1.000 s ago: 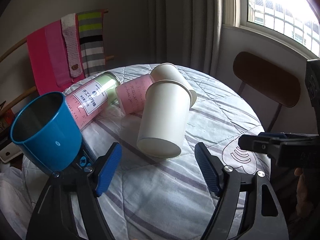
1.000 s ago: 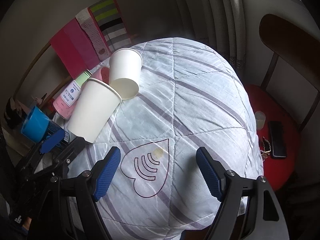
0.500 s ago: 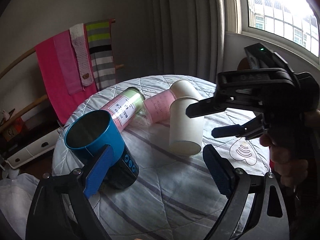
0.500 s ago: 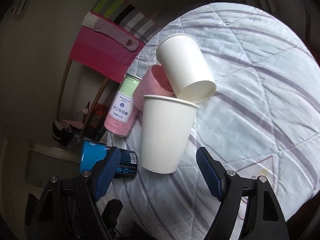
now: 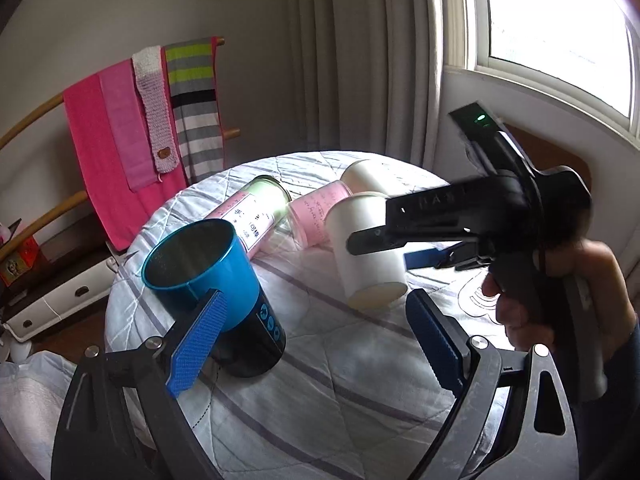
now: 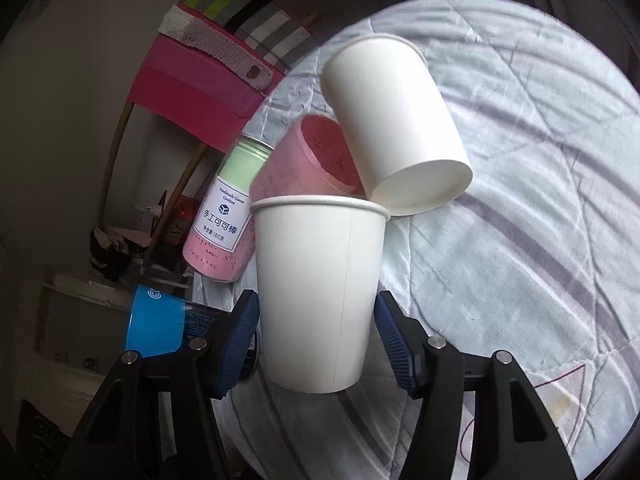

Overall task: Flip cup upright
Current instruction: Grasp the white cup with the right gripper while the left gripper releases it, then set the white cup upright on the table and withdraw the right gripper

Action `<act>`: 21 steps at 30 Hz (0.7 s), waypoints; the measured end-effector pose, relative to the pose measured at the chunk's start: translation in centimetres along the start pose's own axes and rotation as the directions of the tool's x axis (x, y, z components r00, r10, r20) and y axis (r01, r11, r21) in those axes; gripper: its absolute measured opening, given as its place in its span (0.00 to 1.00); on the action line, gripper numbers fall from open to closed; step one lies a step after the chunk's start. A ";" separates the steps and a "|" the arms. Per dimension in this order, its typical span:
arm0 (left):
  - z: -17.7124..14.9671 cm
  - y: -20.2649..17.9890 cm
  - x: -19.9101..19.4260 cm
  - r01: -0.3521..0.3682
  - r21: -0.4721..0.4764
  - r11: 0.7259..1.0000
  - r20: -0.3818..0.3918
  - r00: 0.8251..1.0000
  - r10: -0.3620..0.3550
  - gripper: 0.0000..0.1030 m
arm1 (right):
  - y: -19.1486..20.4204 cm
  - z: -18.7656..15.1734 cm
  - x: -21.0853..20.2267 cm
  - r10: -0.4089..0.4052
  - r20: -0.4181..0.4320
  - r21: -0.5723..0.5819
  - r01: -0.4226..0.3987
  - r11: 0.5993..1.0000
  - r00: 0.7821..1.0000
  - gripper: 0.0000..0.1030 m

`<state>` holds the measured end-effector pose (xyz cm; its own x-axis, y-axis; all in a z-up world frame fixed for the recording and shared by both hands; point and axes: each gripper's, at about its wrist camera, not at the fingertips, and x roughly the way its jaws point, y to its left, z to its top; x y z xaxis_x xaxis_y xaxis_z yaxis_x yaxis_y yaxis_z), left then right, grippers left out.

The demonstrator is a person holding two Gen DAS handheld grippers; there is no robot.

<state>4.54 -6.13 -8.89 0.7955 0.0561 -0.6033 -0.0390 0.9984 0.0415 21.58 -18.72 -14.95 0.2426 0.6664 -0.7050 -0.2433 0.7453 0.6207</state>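
A white paper cup (image 6: 320, 292) lies tipped on the quilted round table (image 6: 520, 240), its base toward me. My right gripper (image 6: 316, 340) has its blue pads on either side of the cup near its base, jaws still spread. The same cup shows in the left wrist view (image 5: 366, 250), with the right gripper (image 5: 384, 250) reaching in from the right. A second white cup (image 6: 394, 128) lies on its side behind it. My left gripper (image 5: 312, 344) is open and empty, held back above the table's near side.
A pink cup (image 6: 308, 160) and a pink and green canister (image 6: 228, 220) lie on their sides behind the white cups. A blue cup (image 5: 200, 268) rests on a dark can (image 5: 256, 340) at the left. A rack with pink cloths (image 5: 116, 140) stands behind.
My right gripper has moved in toward the near white cup, which now sits between its pads. My left gripper has pulled back and up, away from the cups.
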 end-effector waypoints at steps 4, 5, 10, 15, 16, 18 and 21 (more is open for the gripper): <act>-0.4 0.5 -0.2 0.027 -0.011 1.000 -0.020 0.999 -0.028 0.90 | 3.1 -2.5 -2.2 -0.184 0.182 -0.208 0.220 0.953 0.966 0.59; -0.5 0.6 -0.4 0.029 -0.009 1.000 -0.024 0.999 -0.030 0.90 | 3.6 -3.3 -2.3 -0.216 0.211 -0.245 0.265 0.933 0.953 0.59; -0.8 0.8 -1.1 0.031 -0.011 0.999 -0.017 0.999 -0.031 0.90 | 5.2 -7.4 -2.4 -0.263 0.330 -0.384 0.383 0.840 0.907 0.60; -1.4 1.2 -2.5 0.033 -0.023 0.999 -0.002 0.999 -0.033 0.92 | 6.2 -10.4 -2.5 -0.323 0.348 -0.461 0.461 0.758 0.880 0.77; -1.4 1.2 -2.8 0.032 -0.023 0.999 -0.003 0.999 -0.032 0.92 | 6.4 -10.6 -3.0 -0.319 0.353 -0.456 0.459 0.762 0.880 0.77; -1.6 1.3 -3.6 0.044 -0.023 0.999 0.003 0.999 -0.044 0.93 | 6.8 -10.8 -4.2 -0.310 0.339 -0.439 0.441 0.783 0.888 0.77; -1.7 1.4 -5.3 0.036 -0.024 0.999 0.030 0.999 -0.035 0.93 | 7.5 -11.3 -6.2 -0.355 0.332 -0.400 0.472 0.786 0.874 0.77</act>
<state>-0.72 -4.97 -6.98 0.8141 0.0207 -0.5804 -0.0249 0.9997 0.0007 7.62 -17.48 -9.76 0.6104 0.3245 -0.7226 -0.4528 0.8915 0.0178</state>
